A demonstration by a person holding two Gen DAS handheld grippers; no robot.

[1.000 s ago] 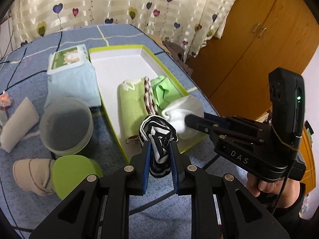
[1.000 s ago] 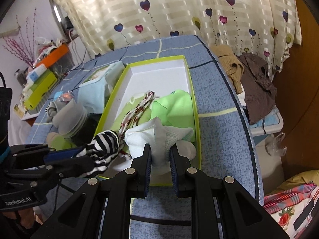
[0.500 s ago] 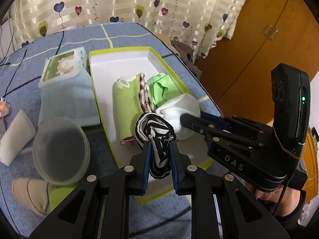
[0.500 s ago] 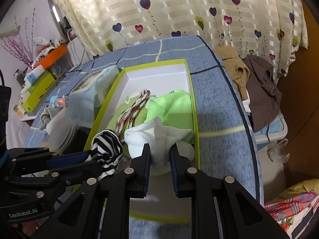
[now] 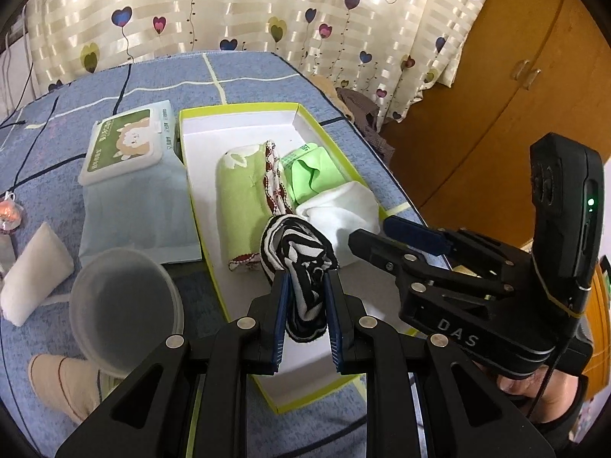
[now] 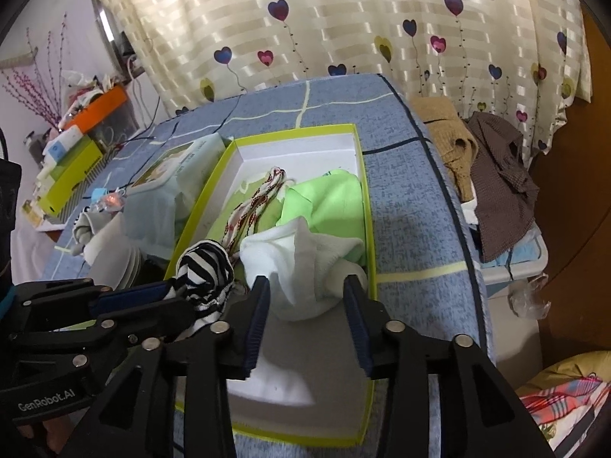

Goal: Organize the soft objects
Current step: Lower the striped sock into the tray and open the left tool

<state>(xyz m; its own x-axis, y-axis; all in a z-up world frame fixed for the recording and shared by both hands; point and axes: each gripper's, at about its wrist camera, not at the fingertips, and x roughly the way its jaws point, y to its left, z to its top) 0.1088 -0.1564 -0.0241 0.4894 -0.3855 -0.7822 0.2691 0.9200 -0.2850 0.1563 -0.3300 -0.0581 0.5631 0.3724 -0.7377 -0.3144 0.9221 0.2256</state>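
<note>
A lime-edged white box (image 5: pixel 244 122) (image 6: pixel 362 198) lies on the blue table. In it are a pale green rolled cloth (image 5: pixel 238 194), a red-patterned cord (image 5: pixel 273 175), a bright green cloth (image 5: pixel 311 175) (image 6: pixel 330 202) and a white sock (image 5: pixel 340 213) (image 6: pixel 305 263). My left gripper (image 5: pixel 305 297) is shut on a black-and-white striped sock (image 5: pixel 301 255) (image 6: pixel 206 267), held over the box's near half. My right gripper (image 6: pixel 307 301) is open, its fingers either side of the white sock, which rests in the box.
Left of the box are a wet-wipe pack (image 5: pixel 128 145) on a pale blue cloth (image 5: pixel 137 213), a clear plastic tub (image 5: pixel 122 305), a white rolled cloth (image 5: pixel 32 271) and a beige one (image 5: pixel 61 385). Clothes (image 6: pixel 492 168) hang past the table's right edge.
My right gripper has opened and let go of the white sock in the box. My left gripper has carried the striped sock further over the box.
</note>
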